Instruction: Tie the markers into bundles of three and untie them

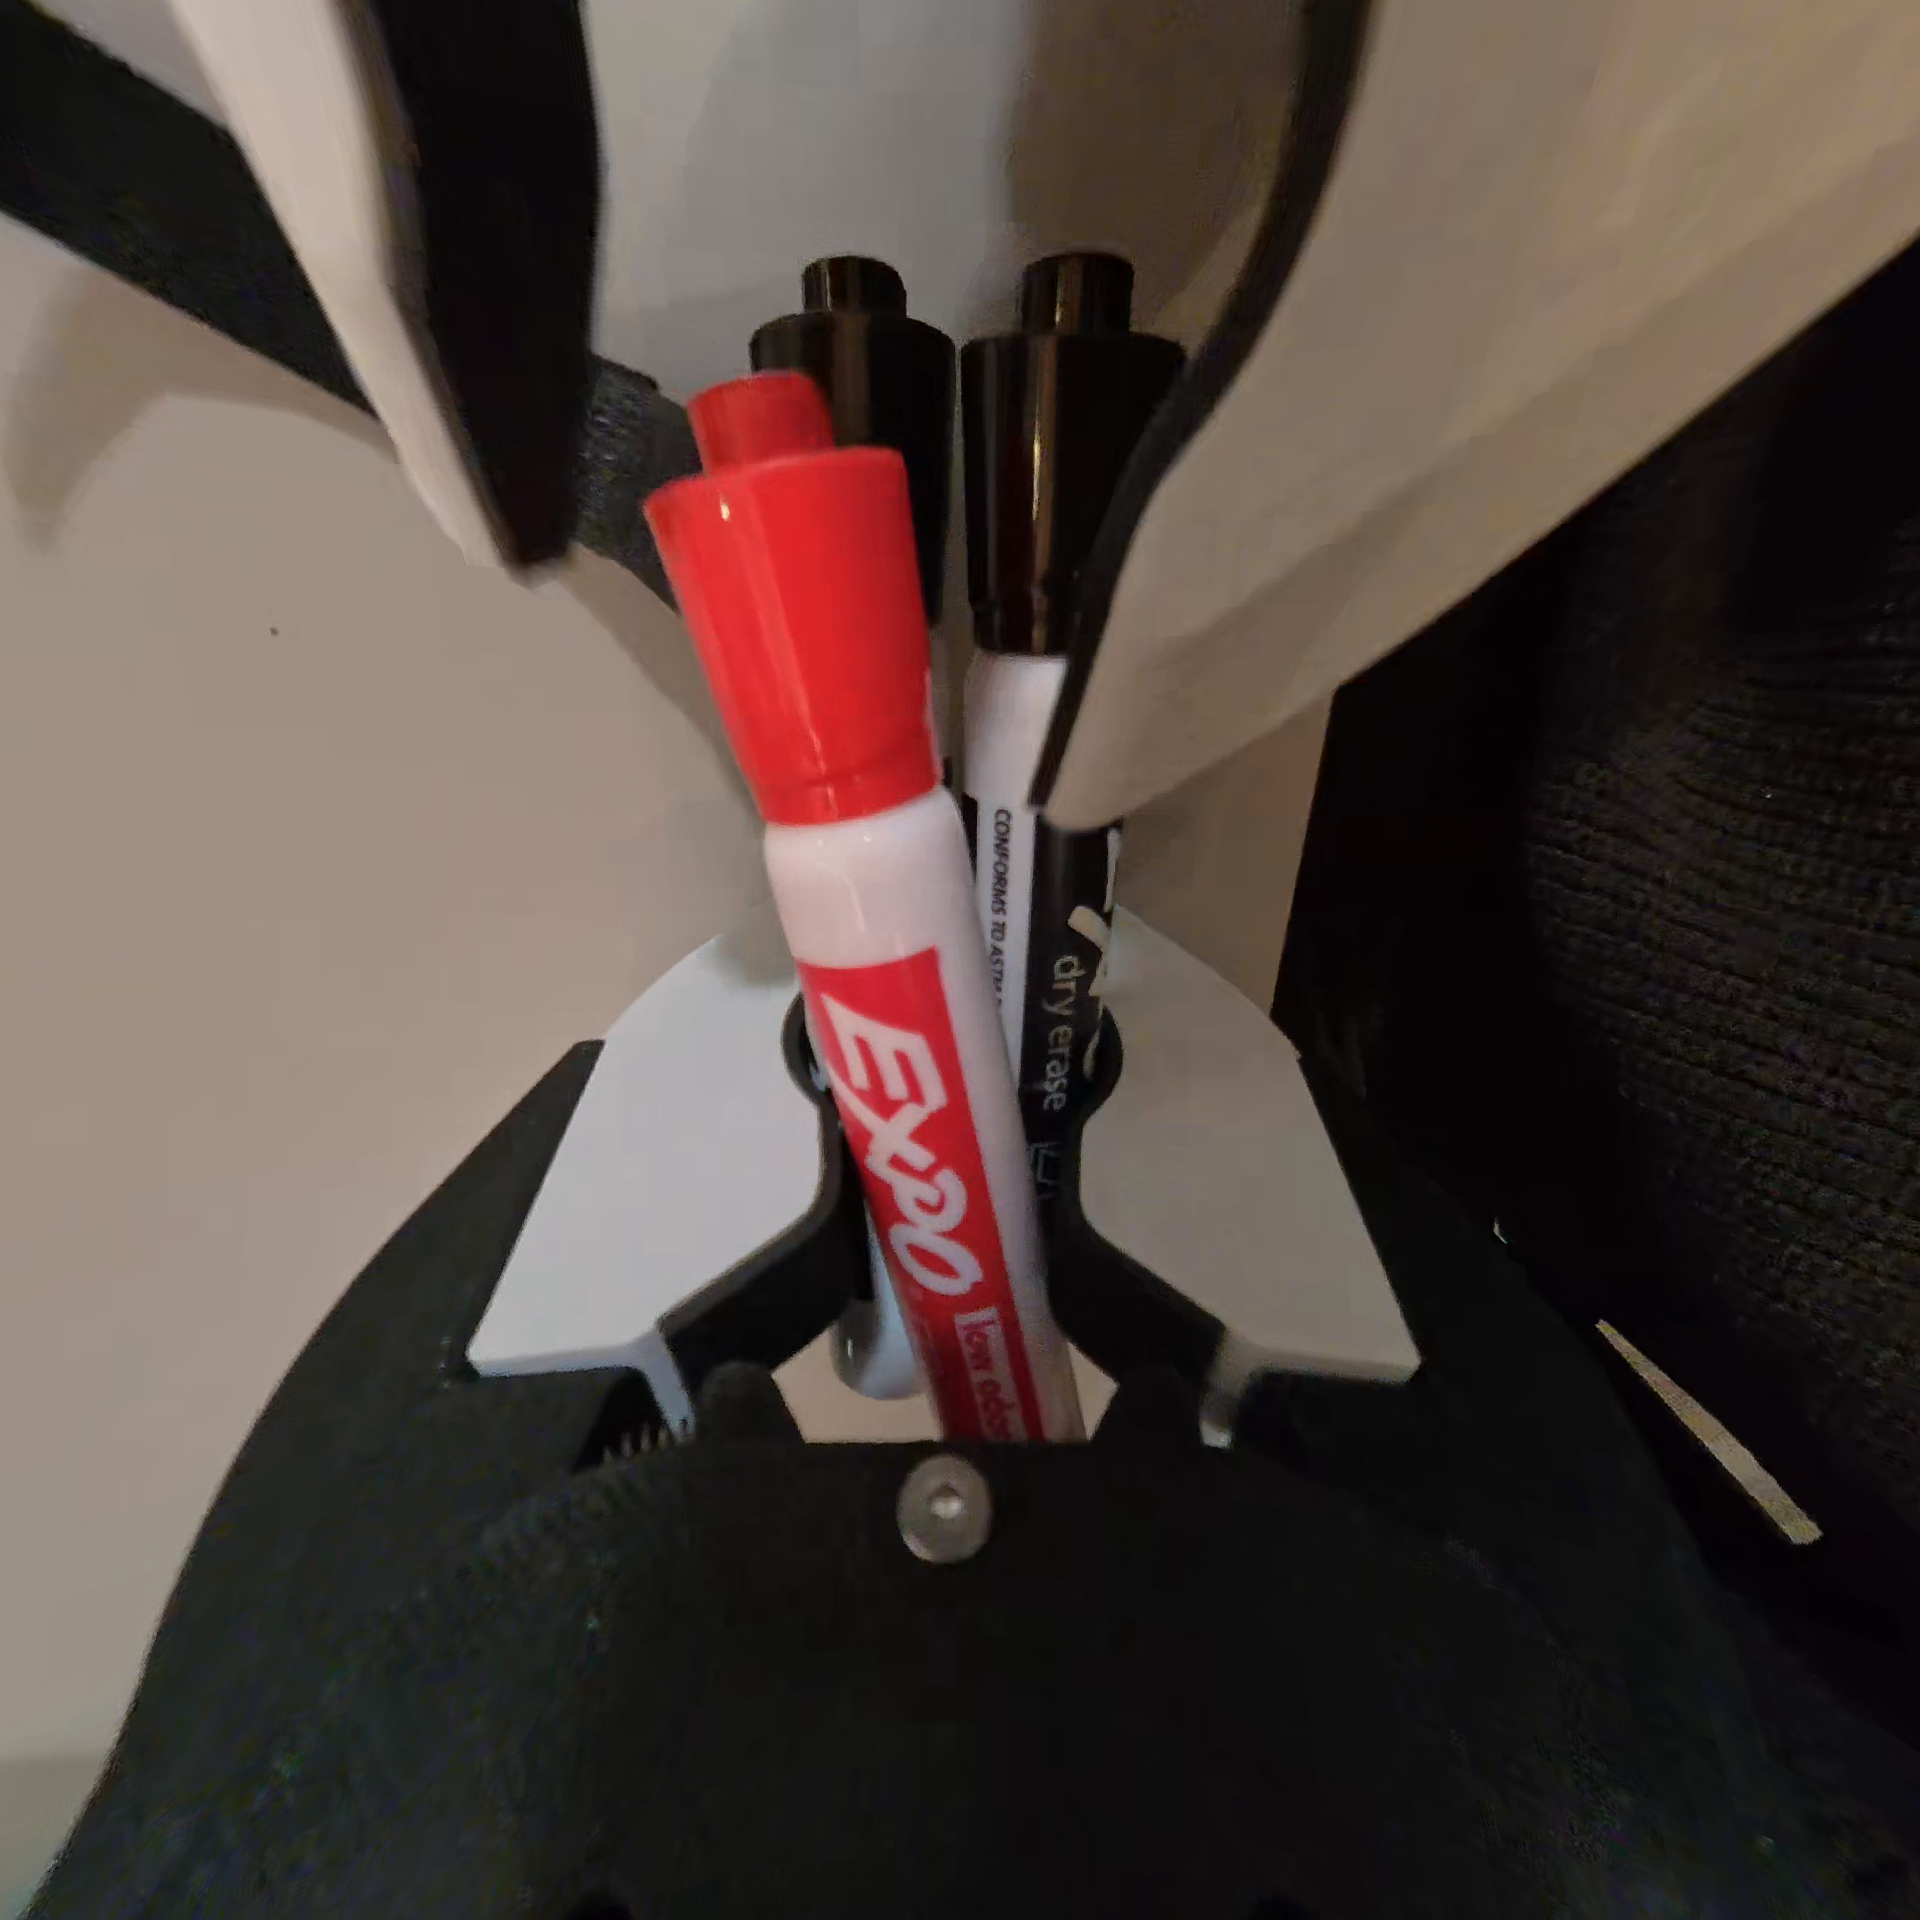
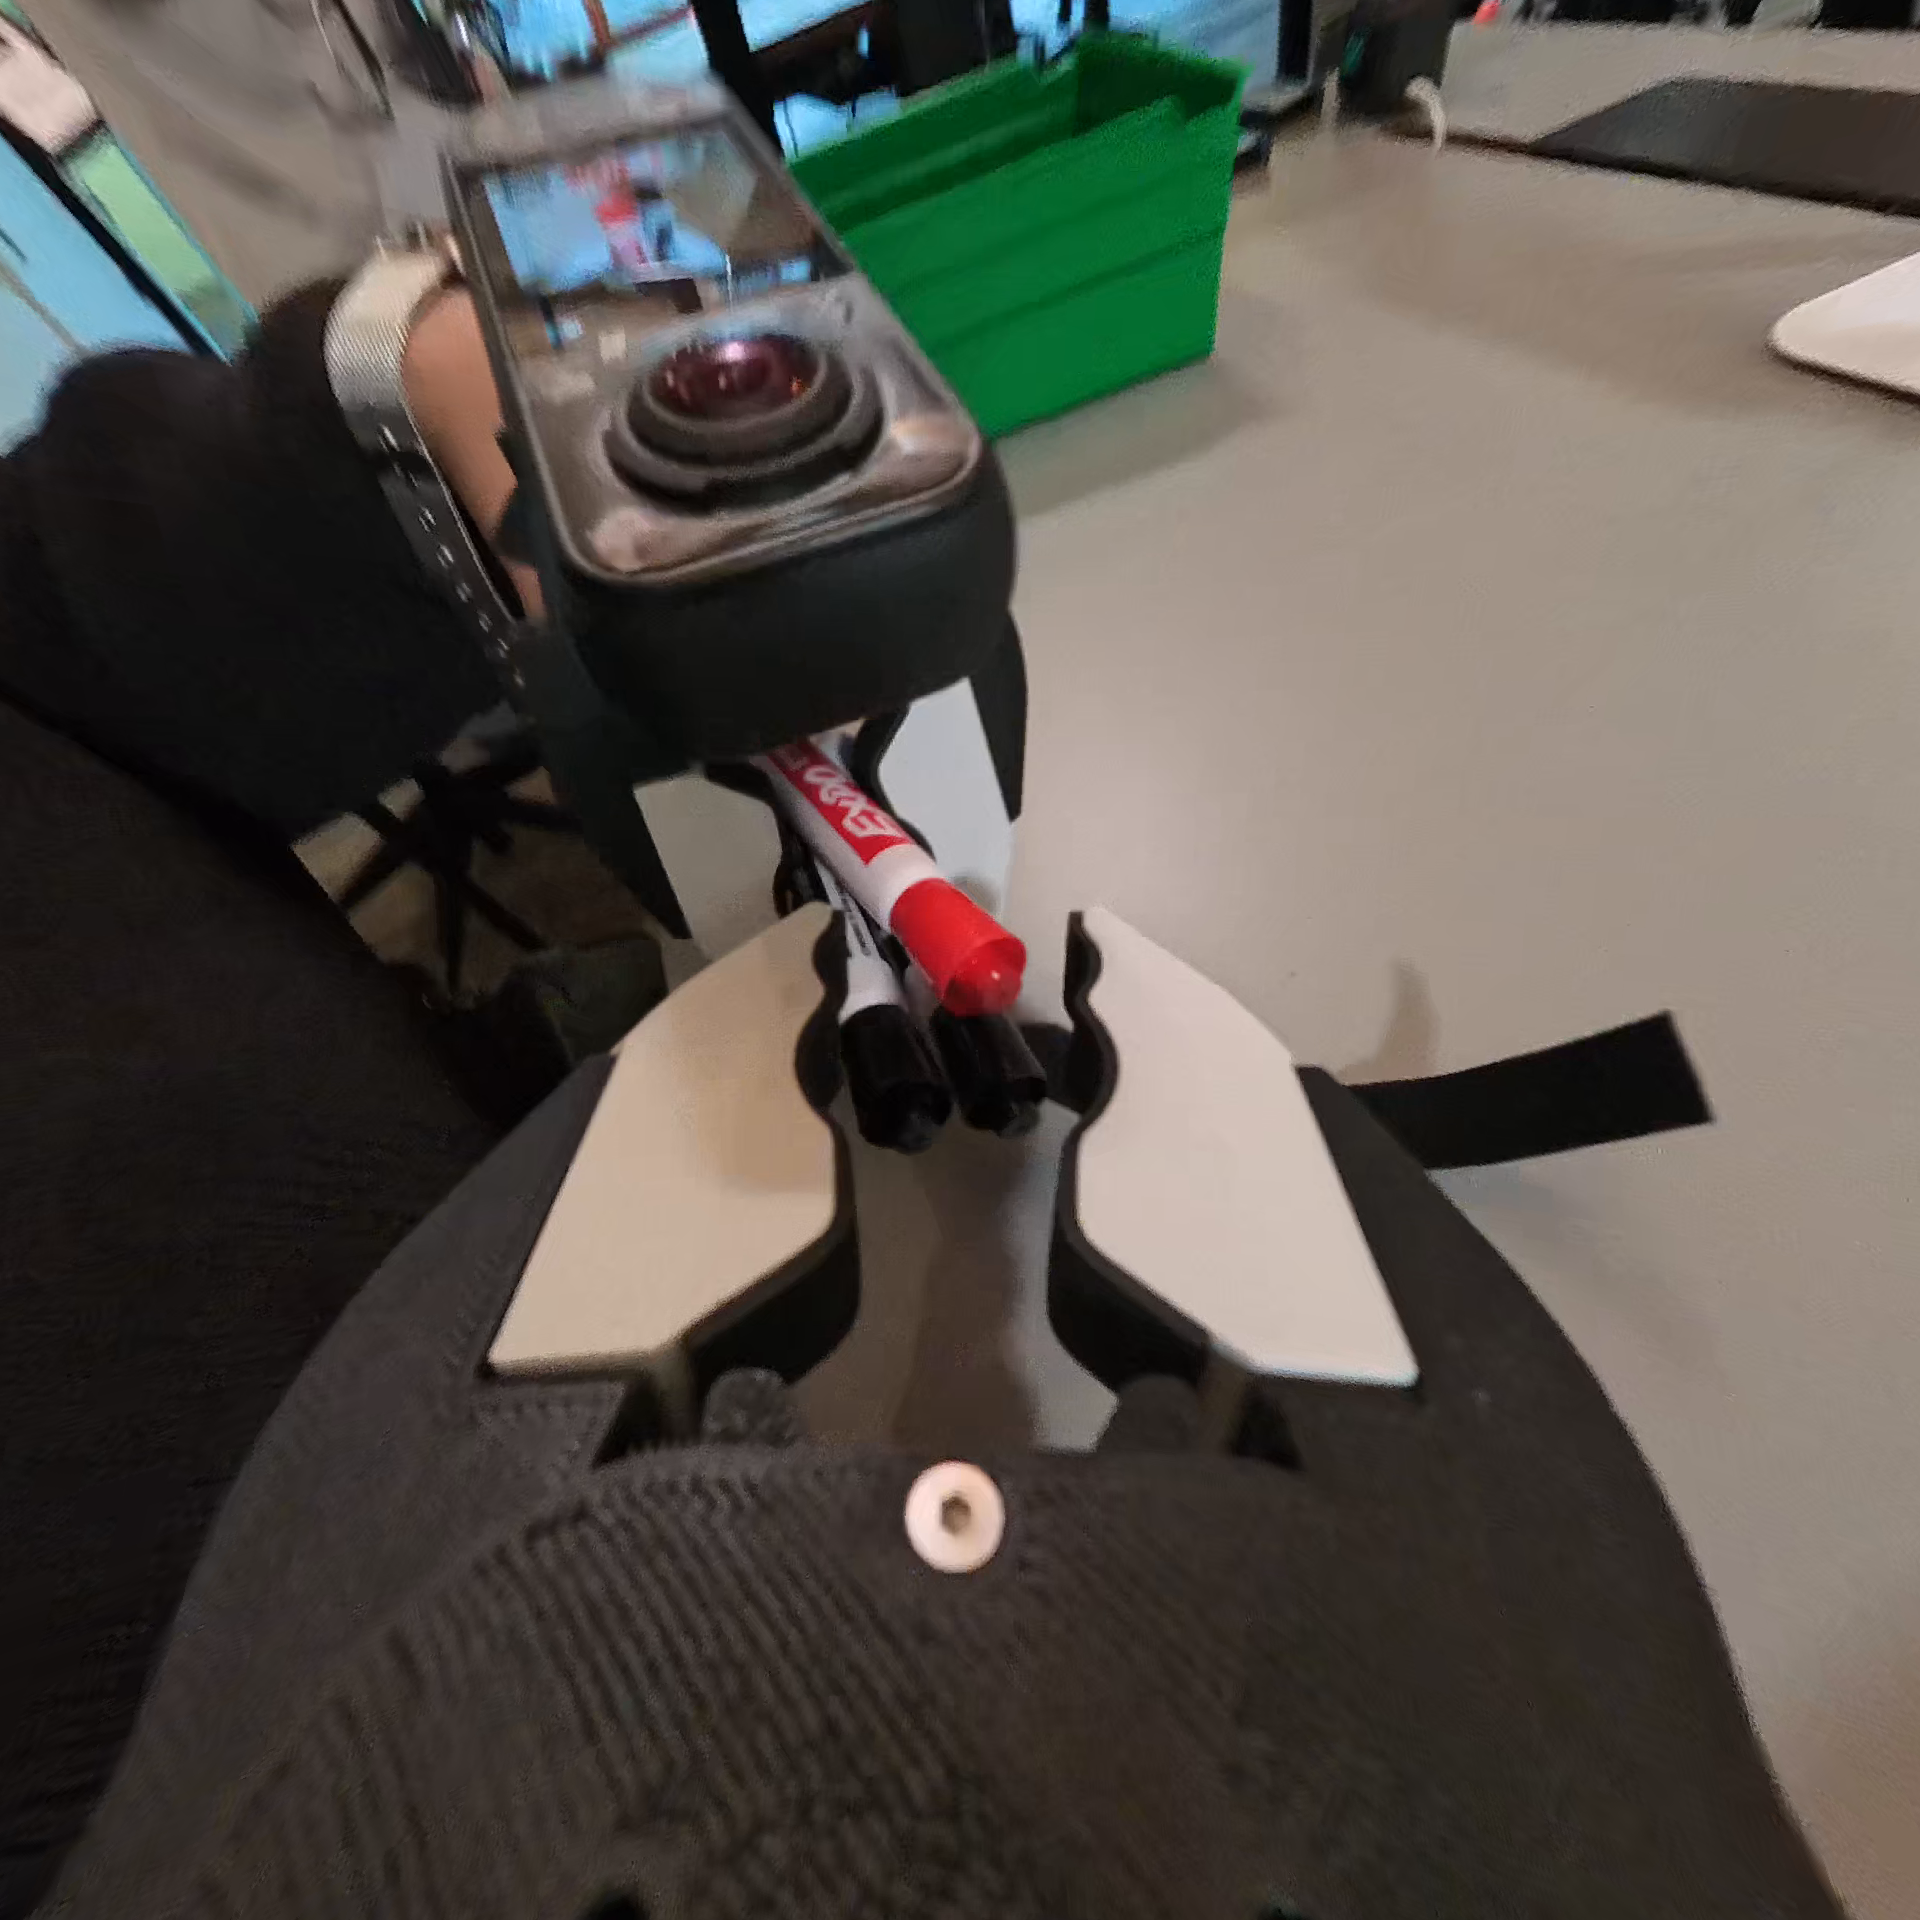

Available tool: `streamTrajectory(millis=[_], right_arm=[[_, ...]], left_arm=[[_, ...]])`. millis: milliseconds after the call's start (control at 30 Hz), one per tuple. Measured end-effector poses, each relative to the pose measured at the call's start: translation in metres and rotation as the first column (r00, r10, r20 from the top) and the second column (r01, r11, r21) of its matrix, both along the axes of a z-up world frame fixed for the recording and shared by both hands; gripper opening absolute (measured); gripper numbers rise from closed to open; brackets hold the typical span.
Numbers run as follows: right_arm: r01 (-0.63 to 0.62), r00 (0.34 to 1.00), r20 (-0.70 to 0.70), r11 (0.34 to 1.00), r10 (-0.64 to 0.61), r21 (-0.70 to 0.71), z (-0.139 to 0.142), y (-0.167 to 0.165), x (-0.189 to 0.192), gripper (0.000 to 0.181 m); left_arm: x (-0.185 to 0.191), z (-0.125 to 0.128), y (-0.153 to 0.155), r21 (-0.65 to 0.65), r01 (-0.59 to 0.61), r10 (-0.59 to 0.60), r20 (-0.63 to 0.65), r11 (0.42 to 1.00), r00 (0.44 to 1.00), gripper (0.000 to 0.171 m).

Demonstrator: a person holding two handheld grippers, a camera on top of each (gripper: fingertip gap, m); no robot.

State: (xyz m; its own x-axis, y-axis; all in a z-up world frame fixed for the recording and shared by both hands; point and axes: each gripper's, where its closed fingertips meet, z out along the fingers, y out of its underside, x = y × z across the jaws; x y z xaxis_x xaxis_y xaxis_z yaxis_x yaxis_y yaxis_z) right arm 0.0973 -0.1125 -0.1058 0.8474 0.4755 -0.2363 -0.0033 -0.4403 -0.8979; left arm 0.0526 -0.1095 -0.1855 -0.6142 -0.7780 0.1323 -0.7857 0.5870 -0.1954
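At the far left of the right wrist view, a person's dark sleeve (image 2: 177,540) and a wrist with a grey band (image 2: 384,343) are showing behind the left gripper (image 2: 831,831). That gripper is squeezing three markers by their barrels: a red marker (image 2: 925,914) lying on top and two black markers (image 2: 940,1070) underneath, caps pointing toward the right gripper (image 2: 951,966). A camera body with a round lens (image 2: 748,384) is sitting on top of the left gripper.

In the left wrist view, the left gripper (image 1: 951,1049) is pinching the bundle tight, with the red marker (image 1: 821,707) leaning left across the two black markers (image 1: 1029,488). The right gripper's pale fingers (image 1: 1299,468) are standing on either side of the caps, spread apart.

Moving right, the right gripper's fingers are parted, and the black caps are sitting in the gap between them; whether they are touching the caps cannot be told. A black strap (image 2: 1538,1091) is lying flat on the grey table (image 2: 1507,675) just beside the right finger.

Farther back, a green bin (image 2: 1039,218) is standing on the table; its contents are not visible. A white object's edge (image 2: 1849,322) is showing at far right.
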Motion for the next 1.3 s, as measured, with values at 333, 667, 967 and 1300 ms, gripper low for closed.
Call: streamTrajectory(millis=[333,667,967,1300], right_arm=[[-0.004,0.999,0.047,1.000,0.004,0.009,0.003,-0.001,-0.006,0.025],[-0.003,0.998,0.056,1.000,0.003,0.009,0.004,-0.002,-0.002,0.025],[-0.005,0.998,0.063,1.000,0.004,0.022,0.004,0.000,-0.005,0.026],[-0.026,0.997,0.074,1.000,0.026,0.002,-0.002,0.000,-0.011,0.032]], left_arm=[[-0.003,0.003,0.006,0.001,-0.048,0.048,0.023,0.999,0.999,0.044],[-0.005,0.002,0.012,0.034,-0.059,0.058,0.029,0.998,0.998,0.044],[-0.005,0.003,0.016,0.071,-0.050,0.047,0.039,0.996,0.998,0.043],[-0.005,0.002,0.016,0.101,-0.044,0.041,0.037,0.994,0.998,0.044]])
